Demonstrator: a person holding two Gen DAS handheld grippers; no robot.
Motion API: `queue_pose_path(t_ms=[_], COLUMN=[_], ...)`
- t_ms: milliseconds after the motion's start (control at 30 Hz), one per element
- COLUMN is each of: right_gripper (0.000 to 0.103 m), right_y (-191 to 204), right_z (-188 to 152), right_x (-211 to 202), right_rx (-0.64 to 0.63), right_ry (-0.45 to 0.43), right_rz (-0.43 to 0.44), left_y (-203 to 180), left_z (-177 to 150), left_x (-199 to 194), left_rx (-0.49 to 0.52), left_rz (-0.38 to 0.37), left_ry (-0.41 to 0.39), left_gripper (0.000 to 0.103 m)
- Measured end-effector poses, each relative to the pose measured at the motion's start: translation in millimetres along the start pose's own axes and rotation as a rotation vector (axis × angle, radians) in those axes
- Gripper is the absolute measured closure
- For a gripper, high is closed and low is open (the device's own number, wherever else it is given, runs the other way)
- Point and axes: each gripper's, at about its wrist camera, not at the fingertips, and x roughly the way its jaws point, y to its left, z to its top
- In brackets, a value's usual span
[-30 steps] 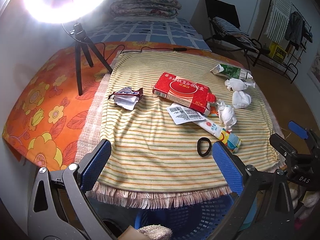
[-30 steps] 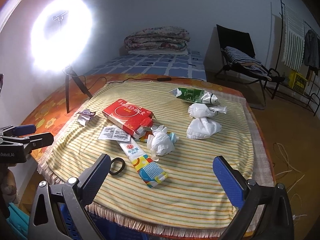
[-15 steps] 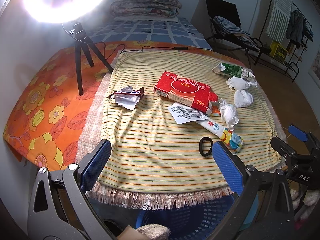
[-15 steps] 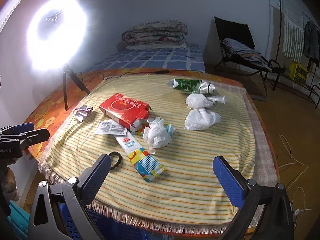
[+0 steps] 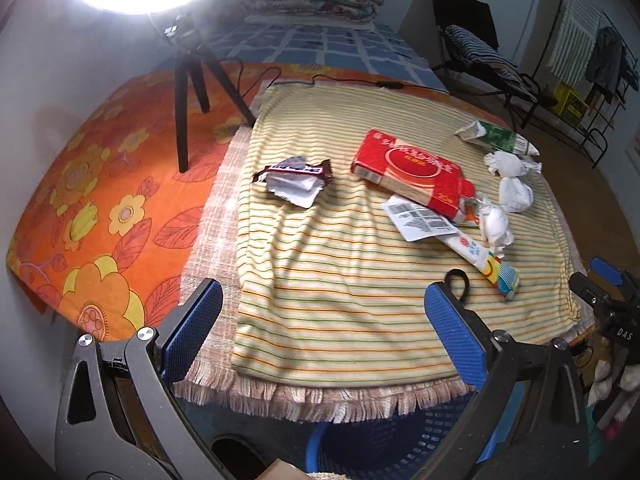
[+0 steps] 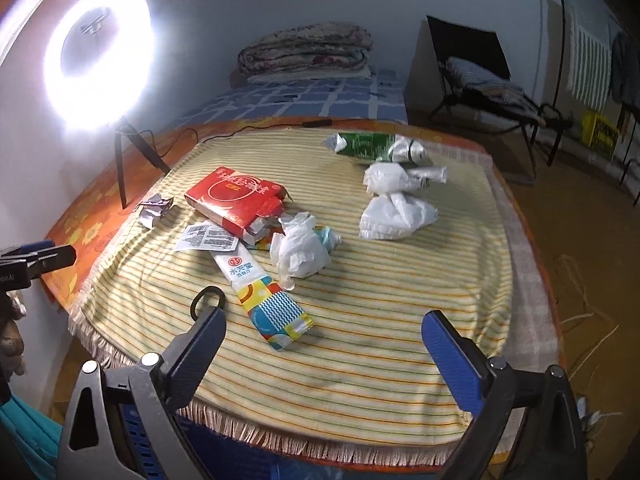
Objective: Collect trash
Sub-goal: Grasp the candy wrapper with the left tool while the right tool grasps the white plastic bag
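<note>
A bench draped in a yellow striped cloth (image 5: 340,280) carries scattered trash. The left hand-held gripper (image 5: 320,320) hangs over the near edge with its blue jaws spread wide and nothing between them; the right hand-held gripper (image 6: 324,344) hangs over the same edge further toward the right corner, also released and empty.

Near the bench's middle lies a flat red carton (image 5: 408,170), open at one end. A white barcode slip (image 5: 420,222) touches its near side. A long white and patterned sachet (image 6: 260,292) runs from under the slip toward the near edge, ending just ahead of the right gripper's left jaw. A small black loop (image 6: 208,300) lies beside that same jaw, just off the sachet's left side. A crumpled white tissue (image 6: 300,252) sits against the sachet's right side, near the carton's open end.

Toward the left edge, well apart from the rest, lies a torn candy wrapper (image 5: 296,182), brown outside and silvery inside. At the far right corner lies a squashed green carton (image 6: 372,146), with two balled white plastic bags (image 6: 396,200) just in front of it.

A blue plastic basket (image 5: 400,448) stands below the near edge, under the left gripper. A bright ring light (image 6: 96,76) on a tripod stands at the far left on an orange flowered cover (image 5: 100,200)
</note>
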Motion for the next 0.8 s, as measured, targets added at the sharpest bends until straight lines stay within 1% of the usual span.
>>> queue_pose_path(t_ms=[100,167,300,367,433,567,633,733,800], right_gripper=[0.003,0.003,0.004,0.005,0.008,0.012,0.013,0.013,0.014], right_y=[-13.4,-18.6,-19.9,-16.7,-10.5,4.2,8.0,11.2,11.9], right_z=[10.4,18.5,37.1,43.5,47.7,52.3,53.0,56.1,58.1], right_x=[8.8,14.1,30.5,39.9,50.8,77.4,90.5,107.9,115.1], right_rx=[0.063,0.088,0.081,0.070,0.050,0.004,-0.001,0.009,0.008], right_ry=[0.031,0.040,0.060,0.067,0.080,0.128,0.153,0.186,0.191], right_rz=[0.032,0.047,0.058,0.073,0.091,0.118,0.119,0.130,0.124], left_y=[8.0,13.0,11.3,8.6,7.4,9.2,7.8,4.2,3.0], left_z=[10.8,24.0,49.1,58.1,66.6,76.9,78.2,80.9,83.4], left_x=[13.0,24.5,46.4,58.3,73.6,103.7,117.7,135.6,143.4], left_rx=[-0.025,-0.046,-0.036,-0.018,-0.016,-0.027,-0.027,-0.009,0.001], left_rz=[-0.011,-0.027,-0.035,-0.021,-0.017,0.003,0.005,0.024,0.032], left_ry=[0.038,0.061,0.075,0.082,0.103,0.142,0.167,0.186,0.188], left_gripper=[0.001,0.001,0.002,0.005,0.013,0.019,0.027,0.029,0.031])
